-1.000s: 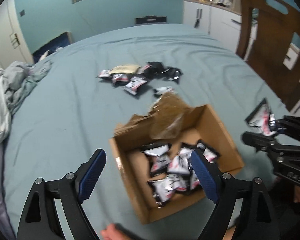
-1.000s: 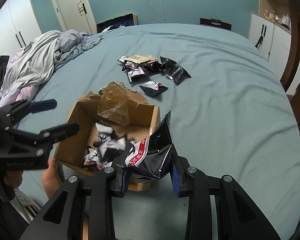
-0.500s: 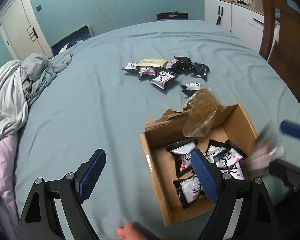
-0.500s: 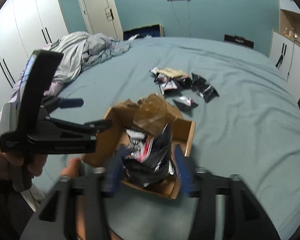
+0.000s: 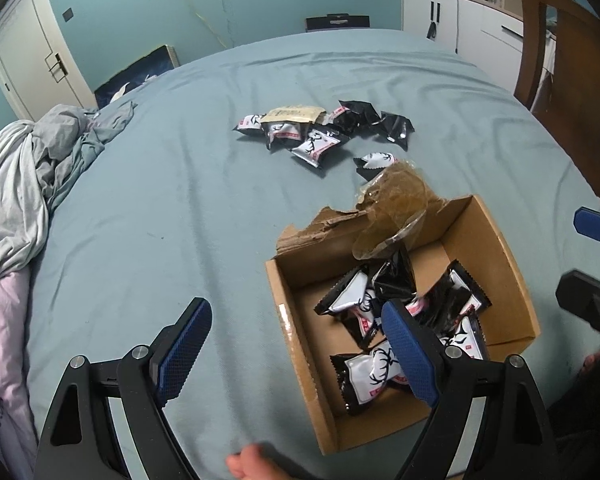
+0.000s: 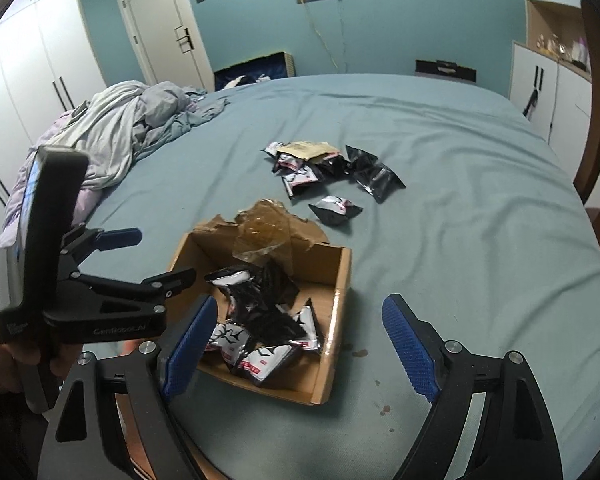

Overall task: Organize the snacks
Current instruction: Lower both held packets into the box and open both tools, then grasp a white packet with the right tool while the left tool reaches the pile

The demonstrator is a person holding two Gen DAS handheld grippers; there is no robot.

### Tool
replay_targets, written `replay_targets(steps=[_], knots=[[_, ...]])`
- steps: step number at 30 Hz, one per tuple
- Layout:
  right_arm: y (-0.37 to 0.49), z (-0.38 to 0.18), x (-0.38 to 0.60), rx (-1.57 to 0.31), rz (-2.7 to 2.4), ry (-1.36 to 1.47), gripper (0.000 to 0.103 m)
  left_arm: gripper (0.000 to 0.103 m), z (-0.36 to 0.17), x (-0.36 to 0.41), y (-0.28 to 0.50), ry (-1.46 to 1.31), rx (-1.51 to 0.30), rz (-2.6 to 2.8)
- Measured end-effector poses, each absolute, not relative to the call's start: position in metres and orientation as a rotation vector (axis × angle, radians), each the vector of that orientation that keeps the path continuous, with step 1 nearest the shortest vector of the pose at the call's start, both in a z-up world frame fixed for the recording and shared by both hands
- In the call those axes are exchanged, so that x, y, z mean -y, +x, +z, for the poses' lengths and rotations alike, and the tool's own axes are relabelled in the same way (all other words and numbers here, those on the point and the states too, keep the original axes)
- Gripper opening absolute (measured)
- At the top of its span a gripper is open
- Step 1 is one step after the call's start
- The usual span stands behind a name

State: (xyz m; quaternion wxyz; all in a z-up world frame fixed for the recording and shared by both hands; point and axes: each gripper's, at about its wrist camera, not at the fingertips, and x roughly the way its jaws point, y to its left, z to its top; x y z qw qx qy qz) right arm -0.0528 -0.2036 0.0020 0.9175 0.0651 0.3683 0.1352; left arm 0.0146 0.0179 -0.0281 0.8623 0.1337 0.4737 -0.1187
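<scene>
Several packets (image 6: 260, 320) were seen boxed (image 5: 512, 264); the upper-centre pile (image 5: 316, 132) remained on the bed (image 5: 160, 200). Left gripper (image 5: 296, 344) jaws were spread wide; right gripper (image 6: 300, 344) jaws were opening, empty.

You are looking at a blue-grey bed (image 6: 460, 240) carrying a brown cardboard box (image 6: 336, 320) of black-and-white snack packets (image 6: 260, 312) showing antler prints and red labels. Your hand-held gripper fingers (image 6: 410, 354) are wearing blue textured pads on black frames.

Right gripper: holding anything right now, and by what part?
Nothing held. The right gripper is opening with nothing between its fingers; snack packets lie in the cardboard box. Left gripper is empty too.
</scene>
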Motion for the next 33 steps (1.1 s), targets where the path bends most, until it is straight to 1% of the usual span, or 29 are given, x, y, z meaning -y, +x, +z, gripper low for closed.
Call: replay_targets(steps=[12,21,33], knots=[[-0.038,0.002,0.230,-0.814,0.208,0.261,0.084,0.088,-0.029,-0.016,0.014,0.282,-0.994,-0.252],[-0.026,0.011,0.233,-0.837,0.188,0.209,0.084,0.088,-0.023,-0.008,0.007,0.324,-0.959,-0.261],[0.034,0.008,0.247,-0.855,0.098,0.110,0.084,0.089,-0.024,-0.005,0.011,0.311,-0.977,-0.283]])
